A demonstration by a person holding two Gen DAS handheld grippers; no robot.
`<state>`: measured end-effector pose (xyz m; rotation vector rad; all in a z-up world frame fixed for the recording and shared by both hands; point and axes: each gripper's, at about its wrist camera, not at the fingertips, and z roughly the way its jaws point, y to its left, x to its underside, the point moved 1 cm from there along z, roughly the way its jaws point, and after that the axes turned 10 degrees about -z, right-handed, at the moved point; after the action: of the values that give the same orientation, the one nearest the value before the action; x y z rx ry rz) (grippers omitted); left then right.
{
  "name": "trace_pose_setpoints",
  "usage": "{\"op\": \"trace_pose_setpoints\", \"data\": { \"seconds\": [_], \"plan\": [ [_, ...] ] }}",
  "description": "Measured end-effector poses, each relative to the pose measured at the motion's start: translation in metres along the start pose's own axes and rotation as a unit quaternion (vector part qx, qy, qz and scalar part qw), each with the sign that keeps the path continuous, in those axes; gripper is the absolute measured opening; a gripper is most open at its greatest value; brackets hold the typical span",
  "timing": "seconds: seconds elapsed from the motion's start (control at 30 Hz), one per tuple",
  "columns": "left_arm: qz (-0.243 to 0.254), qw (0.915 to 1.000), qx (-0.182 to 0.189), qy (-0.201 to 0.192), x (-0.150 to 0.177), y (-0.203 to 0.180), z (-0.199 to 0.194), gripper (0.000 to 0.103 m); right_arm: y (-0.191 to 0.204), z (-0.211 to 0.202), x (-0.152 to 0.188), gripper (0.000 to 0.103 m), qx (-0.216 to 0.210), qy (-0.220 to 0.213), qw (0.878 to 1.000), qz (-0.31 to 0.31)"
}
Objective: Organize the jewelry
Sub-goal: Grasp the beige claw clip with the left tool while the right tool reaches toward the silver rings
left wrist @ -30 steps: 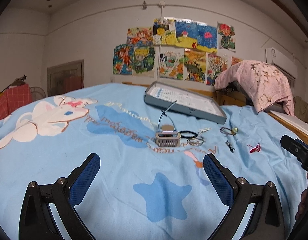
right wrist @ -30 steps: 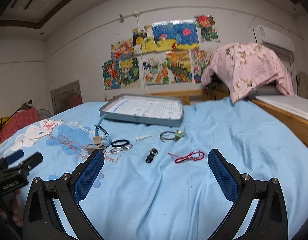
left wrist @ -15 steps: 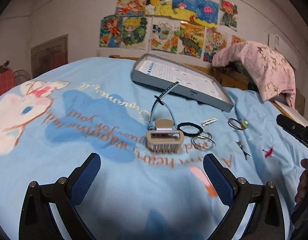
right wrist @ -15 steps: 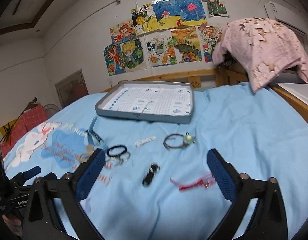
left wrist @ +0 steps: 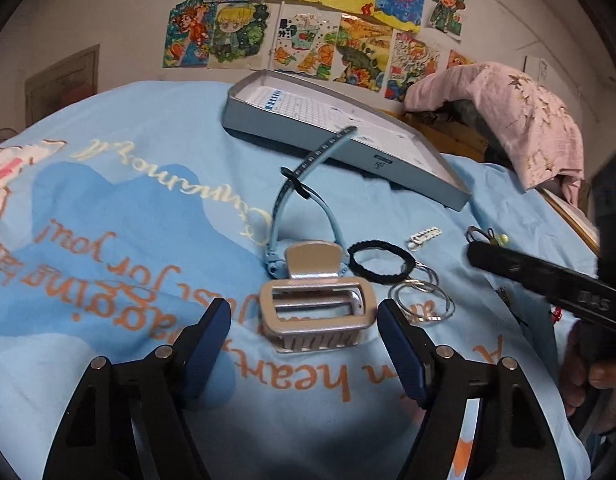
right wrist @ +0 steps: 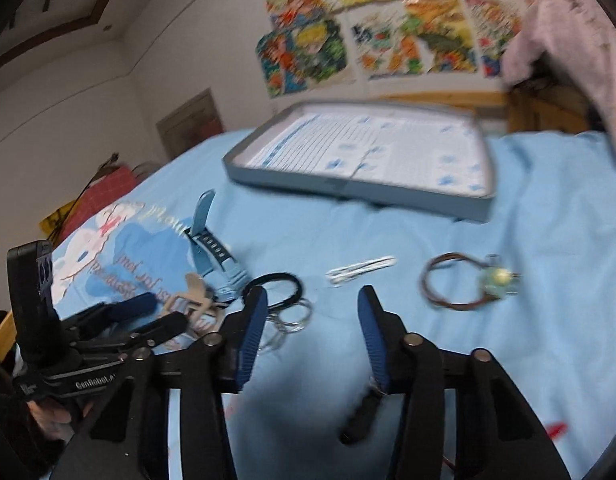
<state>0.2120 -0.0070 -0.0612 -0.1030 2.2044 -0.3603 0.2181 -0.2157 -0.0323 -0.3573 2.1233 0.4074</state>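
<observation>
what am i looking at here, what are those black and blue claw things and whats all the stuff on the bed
Those claws are two hand-held grippers; a person holds one in each hand, and each carries a wide-angle camera looking out along its two fingers. One picture is from the left gripper, the other from the right gripper. Both are open and hold nothing.

On the blue bedsheet lie a beige hair claw, which sits between the left gripper's fingers, a blue watch, a black hair tie, silver rings, a white clip and a brown bracelet. Behind them is an open grey tray. The right picture is blurred.
</observation>
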Motion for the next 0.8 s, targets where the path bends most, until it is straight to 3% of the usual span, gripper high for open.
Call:
{"op": "trace_pose_setpoints", "data": {
  "seconds": [0.1,0.27,0.57,0.67,0.8],
  "plan": [
    [0.005,0.9998,0.001,0.018,0.002,-0.001,0.013,0.074,0.008,0.021,0.003,0.03,-0.028,0.035,0.999,0.001],
    [0.014,0.9996,-0.014,0.022,0.006,-0.003,0.021,0.063,0.013,0.037,0.011,0.03,-0.049,0.073,0.996,0.014],
    [-0.003,0.9999,-0.008,0.009,0.004,0.004,0.017,0.05,0.016,0.053,0.014,0.03,-0.055,0.101,0.993,0.014],
    [-0.004,1.0,-0.005,0.001,0.004,0.005,0.014,0.037,0.016,0.053,0.016,0.03,-0.056,0.112,0.992,0.01],
    [-0.002,1.0,-0.004,0.004,0.005,0.005,0.015,0.037,0.025,0.056,0.022,0.03,-0.052,0.137,0.989,-0.011]
  ]
}}
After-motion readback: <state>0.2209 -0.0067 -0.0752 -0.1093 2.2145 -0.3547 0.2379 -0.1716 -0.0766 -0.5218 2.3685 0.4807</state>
